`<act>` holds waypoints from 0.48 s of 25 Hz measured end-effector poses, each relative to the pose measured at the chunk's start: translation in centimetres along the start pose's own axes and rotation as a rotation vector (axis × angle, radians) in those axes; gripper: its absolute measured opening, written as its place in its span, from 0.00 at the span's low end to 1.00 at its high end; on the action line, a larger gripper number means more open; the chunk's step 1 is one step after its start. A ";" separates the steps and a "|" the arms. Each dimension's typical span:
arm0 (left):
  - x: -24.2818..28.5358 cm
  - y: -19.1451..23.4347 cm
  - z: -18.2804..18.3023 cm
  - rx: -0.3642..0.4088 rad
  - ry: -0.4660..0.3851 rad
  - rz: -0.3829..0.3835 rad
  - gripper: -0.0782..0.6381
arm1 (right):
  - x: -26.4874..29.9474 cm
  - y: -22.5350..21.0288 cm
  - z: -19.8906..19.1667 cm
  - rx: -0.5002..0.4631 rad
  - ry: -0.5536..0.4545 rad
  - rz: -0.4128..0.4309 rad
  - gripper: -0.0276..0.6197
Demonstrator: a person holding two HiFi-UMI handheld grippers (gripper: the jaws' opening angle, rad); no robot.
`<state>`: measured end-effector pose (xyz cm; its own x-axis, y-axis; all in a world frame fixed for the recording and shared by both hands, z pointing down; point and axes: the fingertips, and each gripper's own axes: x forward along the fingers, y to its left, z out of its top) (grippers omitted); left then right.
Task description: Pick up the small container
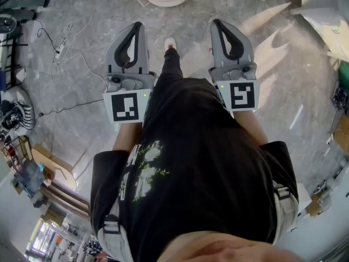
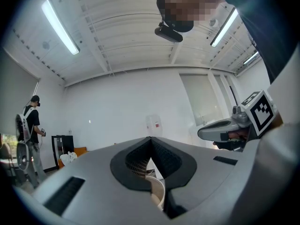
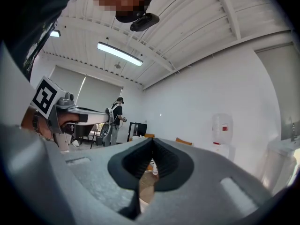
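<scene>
Grey left gripper and right gripper held level over the floor, jaws pressed together, nothing pinched | small container seen in no view | handling judged: presumably light; sides to be gripped once found.

Your black T-shirt bears a white floral print; trousers black. Your left gripper and right gripper are grey, with black-and-white marker cubes.

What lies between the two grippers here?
Head view: between the left gripper and the right gripper are the person's dark-trousered leg and white shoe, above grey floor.
</scene>
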<state>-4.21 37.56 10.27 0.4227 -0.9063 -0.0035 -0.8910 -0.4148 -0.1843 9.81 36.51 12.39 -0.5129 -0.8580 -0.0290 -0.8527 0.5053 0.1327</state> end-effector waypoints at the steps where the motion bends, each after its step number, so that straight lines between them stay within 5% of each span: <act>1: 0.6 0.6 0.0 -0.002 0.004 -0.001 0.11 | 0.8 -0.2 0.2 0.001 0.000 0.000 0.04; 12: 8.0 7.1 -0.3 -0.003 -0.005 0.000 0.11 | 10.5 -2.5 0.4 -0.007 0.003 0.009 0.04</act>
<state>-7.22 27.32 9.28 0.4235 -0.9059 -0.0088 -0.8916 -0.4150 -0.1812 6.53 26.29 11.33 -0.5203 -0.8536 -0.0243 -0.8472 0.5124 0.1402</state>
